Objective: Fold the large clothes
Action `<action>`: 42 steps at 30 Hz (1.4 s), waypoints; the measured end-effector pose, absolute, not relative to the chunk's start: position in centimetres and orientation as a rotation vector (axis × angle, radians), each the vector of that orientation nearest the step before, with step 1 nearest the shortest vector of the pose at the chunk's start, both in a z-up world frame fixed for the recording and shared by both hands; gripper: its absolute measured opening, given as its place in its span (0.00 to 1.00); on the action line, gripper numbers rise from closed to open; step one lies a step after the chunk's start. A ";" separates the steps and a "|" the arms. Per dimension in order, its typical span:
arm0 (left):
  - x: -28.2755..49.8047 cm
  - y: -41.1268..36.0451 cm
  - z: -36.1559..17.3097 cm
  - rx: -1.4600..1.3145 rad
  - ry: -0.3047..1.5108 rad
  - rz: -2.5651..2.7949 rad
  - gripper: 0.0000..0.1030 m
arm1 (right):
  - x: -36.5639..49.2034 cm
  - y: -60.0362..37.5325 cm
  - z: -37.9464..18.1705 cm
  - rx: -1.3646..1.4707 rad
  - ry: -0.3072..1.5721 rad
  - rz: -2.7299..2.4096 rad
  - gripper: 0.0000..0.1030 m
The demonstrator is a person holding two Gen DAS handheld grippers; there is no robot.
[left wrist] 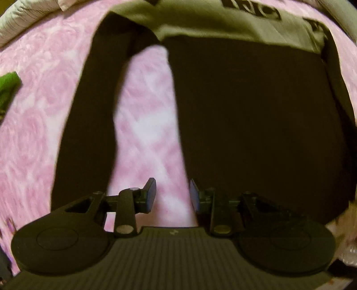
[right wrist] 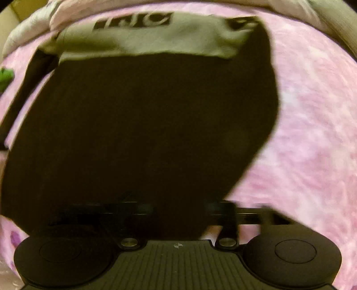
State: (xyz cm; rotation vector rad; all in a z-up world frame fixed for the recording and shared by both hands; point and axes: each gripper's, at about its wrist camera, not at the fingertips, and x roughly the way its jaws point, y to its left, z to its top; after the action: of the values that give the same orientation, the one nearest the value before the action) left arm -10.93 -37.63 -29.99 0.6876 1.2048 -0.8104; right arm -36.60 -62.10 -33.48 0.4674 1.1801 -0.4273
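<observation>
The left gripper (left wrist: 171, 195) points down at a pink floral bedspread (left wrist: 33, 111), and its jaws stand apart with nothing between them; only pink cloth shows in the gap. Its left finger (left wrist: 150, 194) sits just beside the end of a long black sleeve (left wrist: 89, 133), and its right finger (left wrist: 194, 196) is at the lower left edge of the garment's body.

The garment is a large sweatshirt (left wrist: 256, 122) lying spread on the bed, with a black lower body and a pale grey upper band (left wrist: 212, 24) that carries black block lettering (left wrist: 252, 7), too blurred to read. The sleeve runs from the shoulder down toward the camera, apart from the body, with a strip of bedspread between them.

In the right wrist view the right gripper (right wrist: 178, 214) hangs over the black cloth at the sweatshirt's lower hem, so dark and smeared against it that I cannot tell how its jaws stand or whether they pinch the cloth.

A green object (left wrist: 7, 89) lies at the far left. Pale bedding (left wrist: 22, 17) is bunched along the top.
</observation>
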 end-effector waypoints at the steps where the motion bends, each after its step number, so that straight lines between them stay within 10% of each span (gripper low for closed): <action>1: -11.6 -37.4 -30.0 0.688 1.213 -0.817 0.27 | -37.8 -63.3 -32.5 0.506 1.172 -0.455 0.07; 7: -14.3 -36.4 -28.7 0.661 1.203 -0.810 0.28 | -46.2 -71.0 -25.7 0.272 1.144 -0.880 0.11; 9: -14.5 -36.0 -28.6 0.652 1.205 -0.796 0.32 | -47.9 -73.0 -24.8 0.216 1.160 -1.029 0.48; 12: -14.5 -35.4 -29.0 0.634 1.223 -0.784 0.41 | -48.4 -72.1 -23.9 0.293 1.064 -0.952 0.66; 23: -14.0 -33.1 -32.7 0.468 1.346 -0.877 0.44 | -44.7 -60.9 -33.6 0.721 1.067 -0.284 0.65; 25: -13.8 -32.8 -32.7 0.452 1.349 -0.912 0.20 | -44.7 -60.3 -34.3 0.724 1.022 -0.264 0.51; 27: -13.4 -32.4 -32.4 0.403 1.377 -0.943 0.03 | -45.2 -60.6 -34.8 0.792 1.012 -0.252 0.04; 42: -20.7 -25.7 -27.7 0.463 1.401 -1.000 0.04 | -50.4 -57.6 -27.6 0.652 1.270 -0.287 0.08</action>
State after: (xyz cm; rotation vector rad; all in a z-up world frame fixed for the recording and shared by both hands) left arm -20.74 -25.75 -27.67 0.4633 1.4009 -0.9997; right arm -50.37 -57.59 -27.59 0.6515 1.2697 -0.2866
